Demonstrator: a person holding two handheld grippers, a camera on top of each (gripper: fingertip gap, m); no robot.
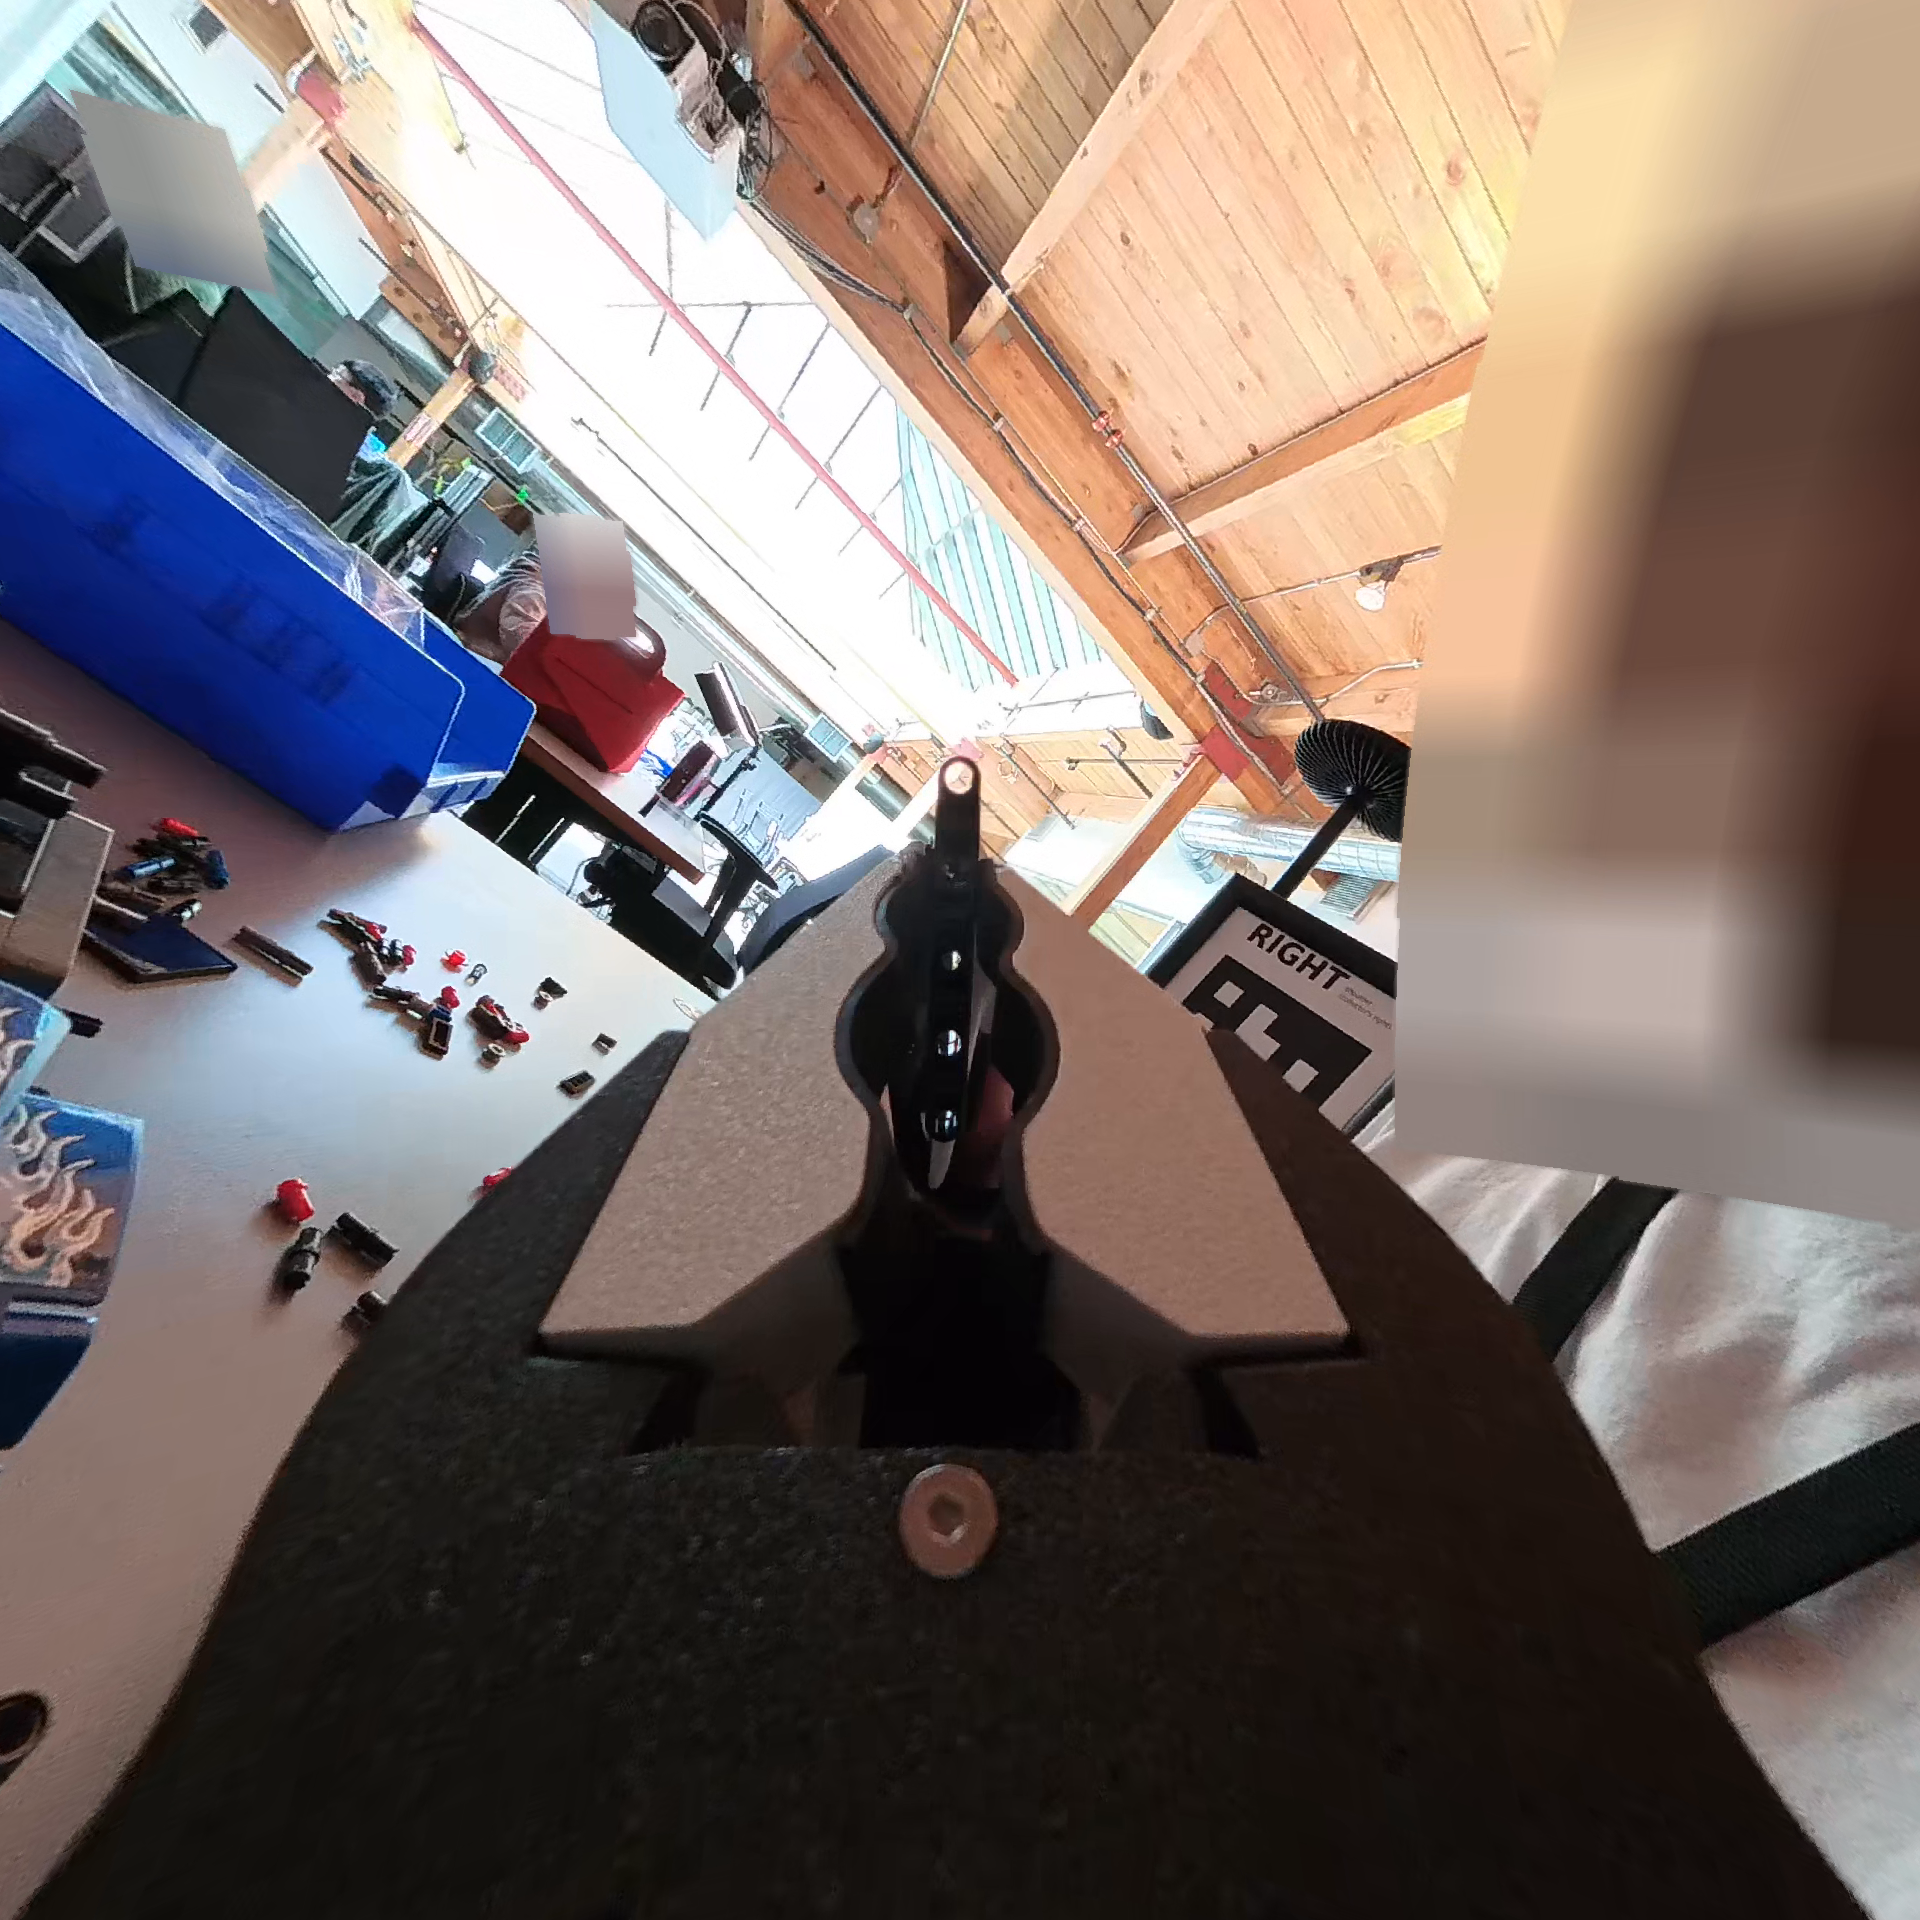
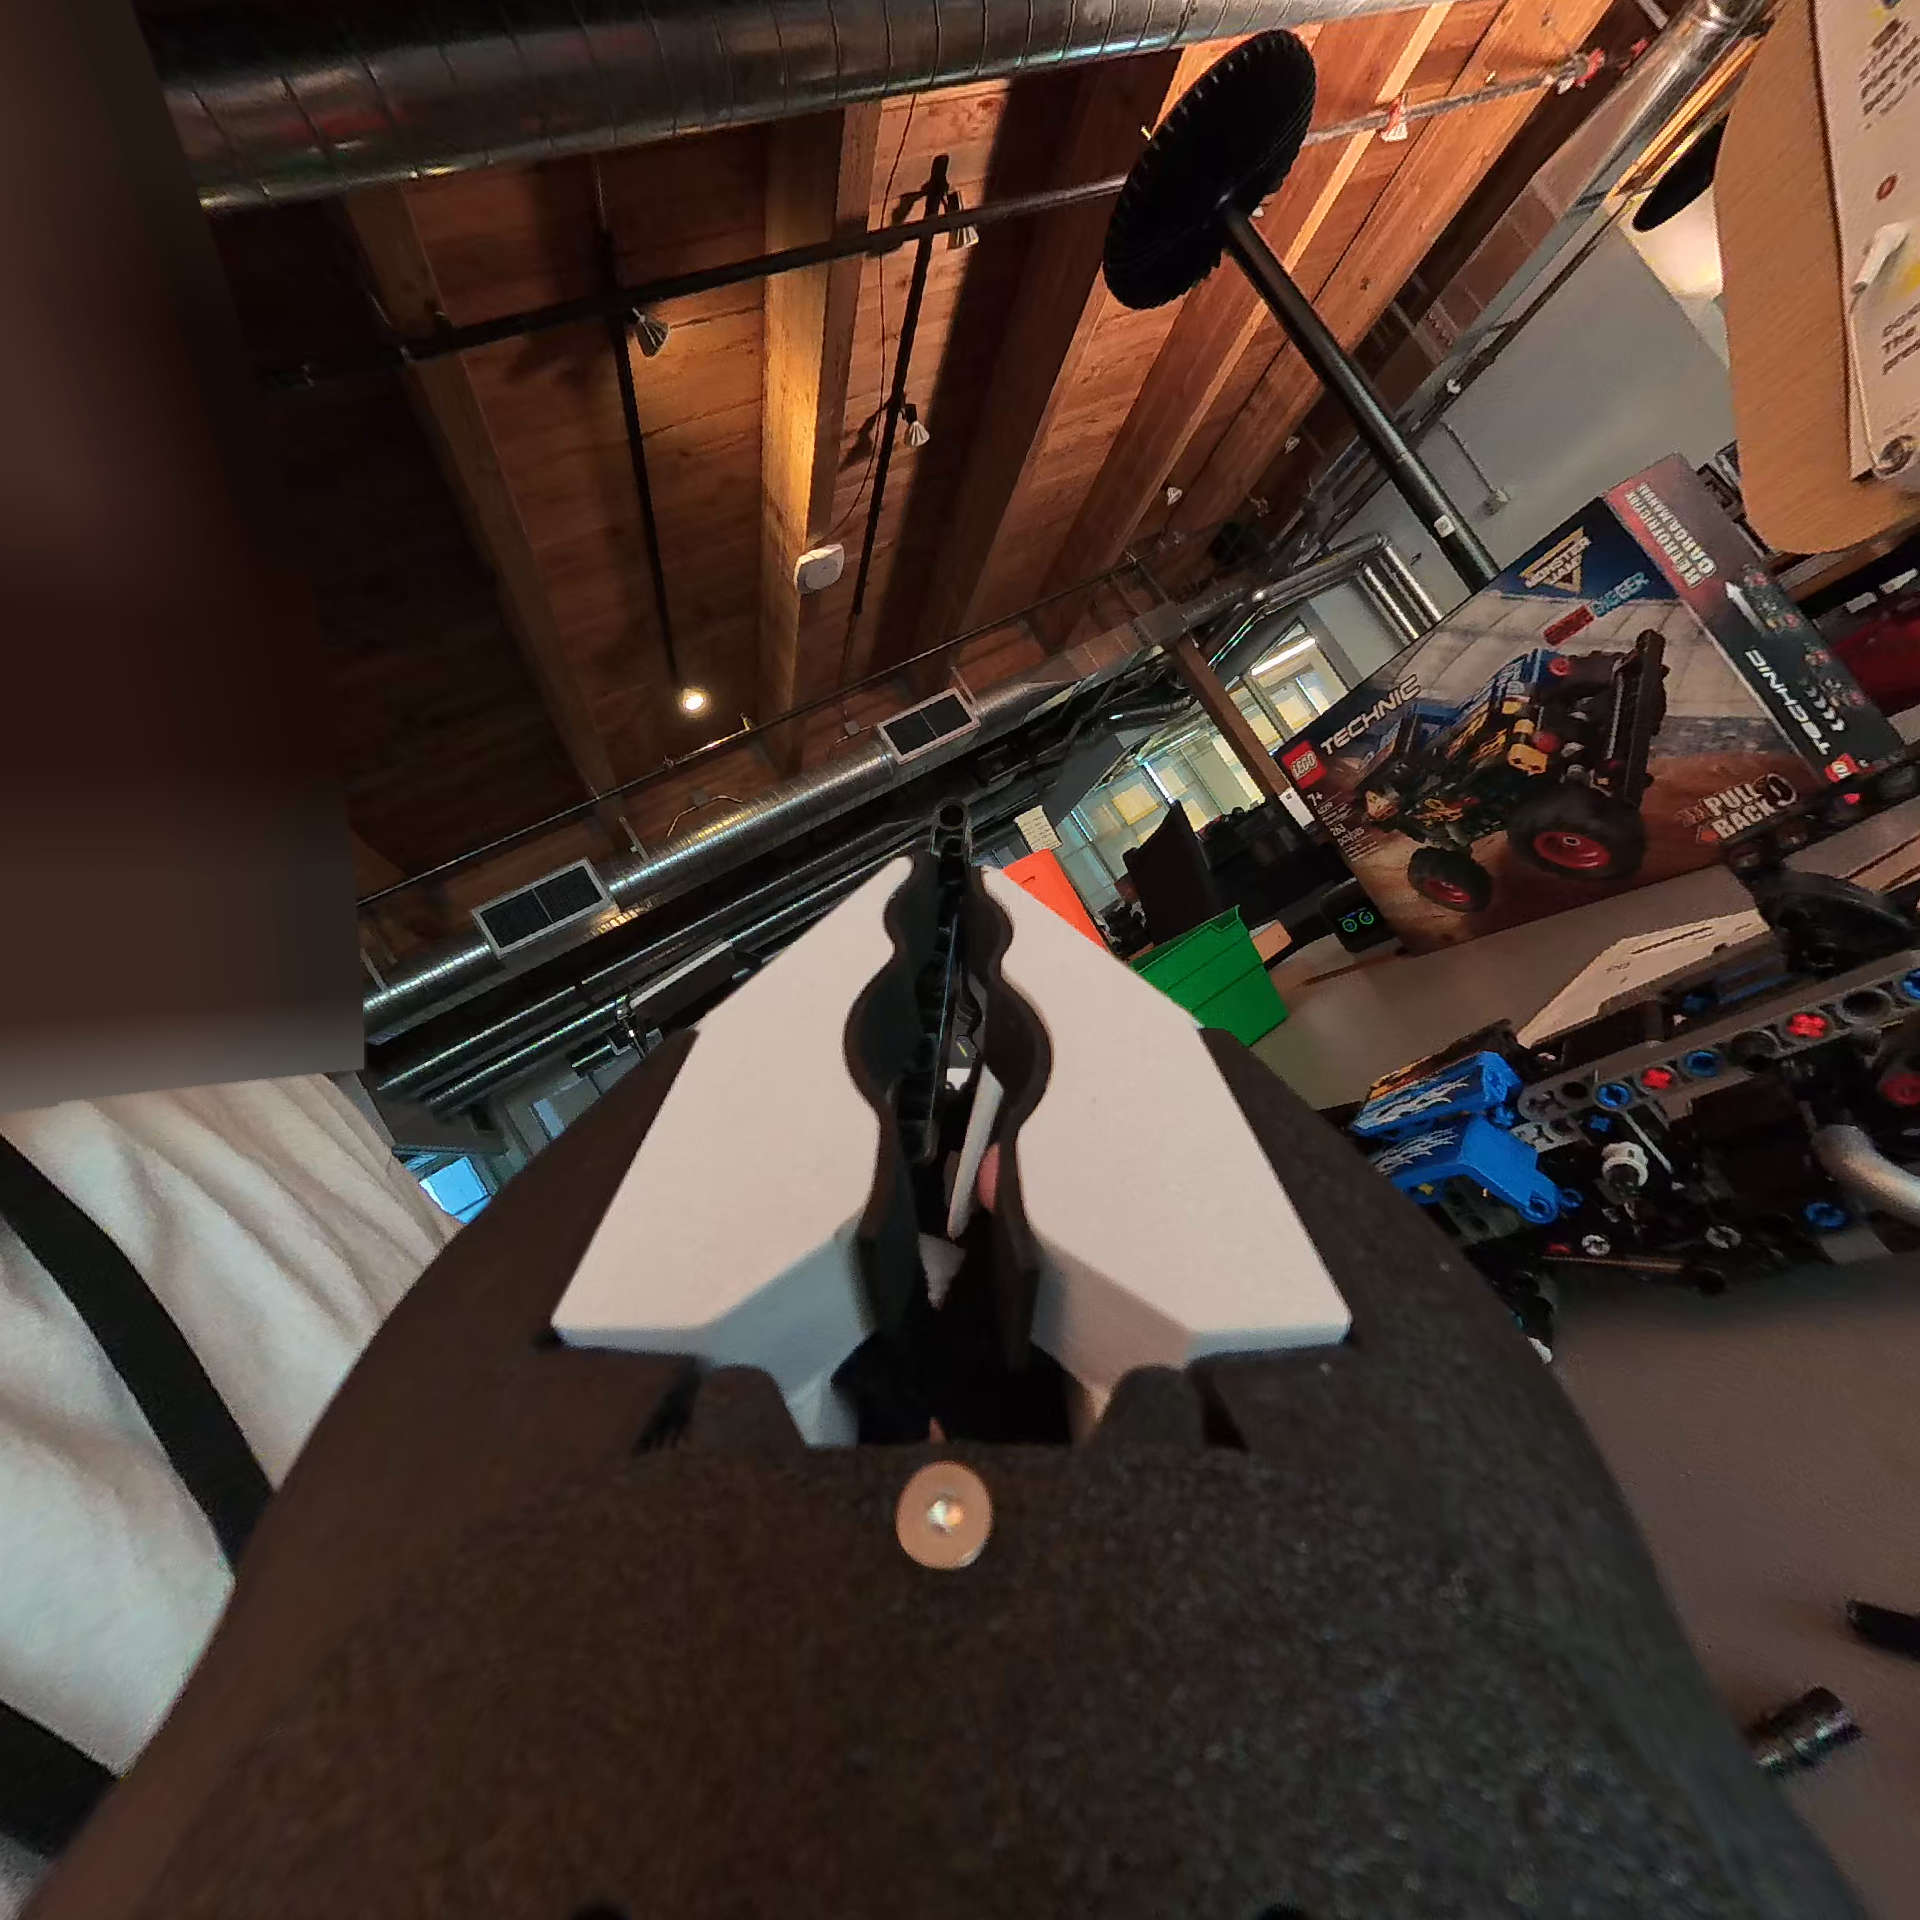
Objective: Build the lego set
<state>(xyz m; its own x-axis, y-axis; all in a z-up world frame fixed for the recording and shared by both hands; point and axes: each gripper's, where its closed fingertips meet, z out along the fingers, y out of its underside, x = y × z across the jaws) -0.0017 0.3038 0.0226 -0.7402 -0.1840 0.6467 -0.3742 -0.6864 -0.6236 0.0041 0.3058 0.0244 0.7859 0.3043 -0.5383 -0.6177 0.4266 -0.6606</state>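
Note:
My left gripper [image 1: 951, 883] is shut on a black Technic beam [image 1: 948, 1039] with a row of holes; its rounded end sticks out past the fingertips. The gripper is raised and points up toward the ceiling. My right gripper [image 2: 948, 873] is shut on a thin black Technic beam [image 2: 940, 987] whose end also pokes past the tips, and is likewise tilted upward. A partly built black and blue Lego vehicle [image 2: 1662, 1122] sits on the table to the right. Loose red and black Lego pieces [image 1: 436, 997] lie scattered on the table at left.
Blue bins [image 1: 239, 613] stand at the table's far left edge. The Lego set box [image 2: 1558, 727] stands behind the vehicle, and a green bin [image 2: 1210, 977] beyond it. A person's white shirt with a black strap [image 1: 1714, 1403] is close by. A black disc on a pole [image 2: 1205, 166] rises overhead.

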